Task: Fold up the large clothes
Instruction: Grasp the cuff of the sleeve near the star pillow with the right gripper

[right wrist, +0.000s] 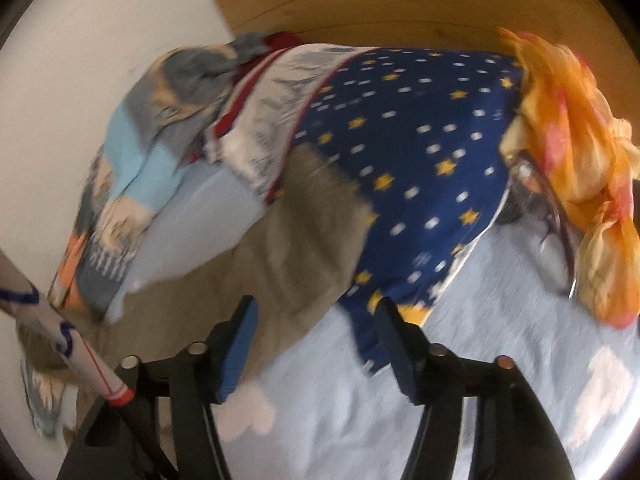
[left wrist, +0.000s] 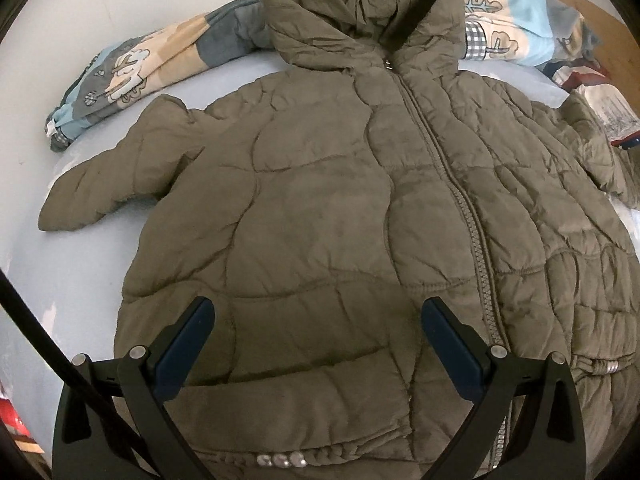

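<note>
An olive-brown quilted hooded jacket (left wrist: 328, 208) lies flat, front up and zipped, on a light blue bed sheet (left wrist: 60, 280). Its hood is at the far side, its left sleeve (left wrist: 104, 184) stretches out left. My left gripper (left wrist: 316, 312) is open and empty, hovering above the jacket's lower front near the hem. In the right wrist view, which is blurred, the jacket's right sleeve (right wrist: 304, 220) lies across the sheet toward a blue starred pillow. My right gripper (right wrist: 316, 312) is open and empty just above the sleeve's edge.
A patchwork blanket (left wrist: 132, 68) is bunched behind the hood along the white wall. A blue starred pillow (right wrist: 420, 152) and an orange cloth (right wrist: 572, 160) lie by the wooden headboard (right wrist: 400, 0). The sheet (right wrist: 480, 360) extends right of the sleeve.
</note>
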Demonstrator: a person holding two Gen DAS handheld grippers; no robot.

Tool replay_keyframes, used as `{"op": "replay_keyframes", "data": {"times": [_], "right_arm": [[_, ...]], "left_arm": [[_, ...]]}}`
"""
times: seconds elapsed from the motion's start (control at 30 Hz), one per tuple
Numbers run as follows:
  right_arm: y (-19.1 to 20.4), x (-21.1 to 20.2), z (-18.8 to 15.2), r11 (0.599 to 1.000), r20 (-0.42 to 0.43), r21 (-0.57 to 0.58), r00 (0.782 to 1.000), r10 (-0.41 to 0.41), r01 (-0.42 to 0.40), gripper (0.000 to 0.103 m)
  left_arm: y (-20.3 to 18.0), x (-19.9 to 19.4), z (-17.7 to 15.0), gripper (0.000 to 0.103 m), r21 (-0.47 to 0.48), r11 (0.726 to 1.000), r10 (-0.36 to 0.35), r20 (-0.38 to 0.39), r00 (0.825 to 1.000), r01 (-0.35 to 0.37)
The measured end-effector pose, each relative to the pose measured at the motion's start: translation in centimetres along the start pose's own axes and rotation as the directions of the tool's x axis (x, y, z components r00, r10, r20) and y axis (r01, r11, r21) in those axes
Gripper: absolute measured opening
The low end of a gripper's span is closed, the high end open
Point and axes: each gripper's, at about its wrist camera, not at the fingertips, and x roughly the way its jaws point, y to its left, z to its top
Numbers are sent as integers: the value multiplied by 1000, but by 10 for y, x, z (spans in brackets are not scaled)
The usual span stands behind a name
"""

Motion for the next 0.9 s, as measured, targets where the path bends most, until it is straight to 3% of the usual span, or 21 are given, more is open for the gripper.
{"op": "replay_keyframes", "data": {"times": [0.13,0.37,0.57,0.6,0.63,0.7,0.9], "right_arm": [[-13,23,13,999,-25,30,1000,-11,12,55],[-13,43,27,999,2,40,1000,17,-17,53],[-9,66,36,998,-13,11,998,-57,57,51],[-10,71,36,998,-28,18,998,-58,59,44],[-11,72,35,998,-28,24,998,-52,53,29],[-7,64,33,999,2,29,1000,-29,29,19],[29,14,28,999,107,-32,994,38,-35,15]], "left_arm": [[0,-4,-1,103,-2,1000,-8,18,1000,8],[-3,-9,-1,103,24,1000,-18,50,999,17],[-6,2,-3,103,49,999,-1,18,1000,1],[-5,6,-3,103,43,999,-4,3,1000,4],[-4,8,-3,103,31,999,-10,-6,1000,10],[1,5,0,103,8,1000,-4,3,1000,3],[32,-20,20,103,-73,997,12,110,994,-4]]}}
